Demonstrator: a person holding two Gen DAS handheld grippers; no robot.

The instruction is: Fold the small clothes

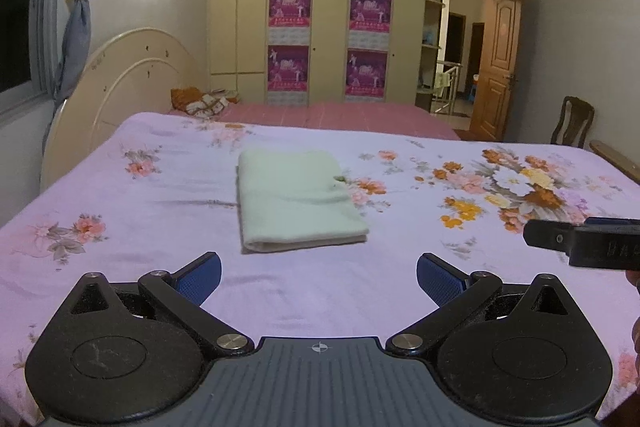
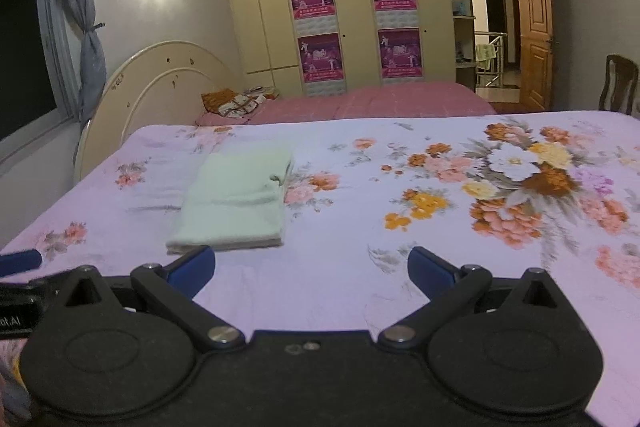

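The pale green folded cloth rectangle (image 1: 298, 201) is lying flat on the lilac floral bedsheet (image 1: 120, 267), while the left gripper (image 1: 318, 277) and right gripper (image 2: 311, 269) are hovering near it, jaws spread and empty (a careless nudge could be undoing the fold).

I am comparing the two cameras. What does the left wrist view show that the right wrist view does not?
Only the left wrist view shows the right gripper entering from the right edge. Only the right wrist view shows one blue finger of the left gripper at its left edge. Both share the folded pale green cloth on the floral sheet, untouched, and open jaws.
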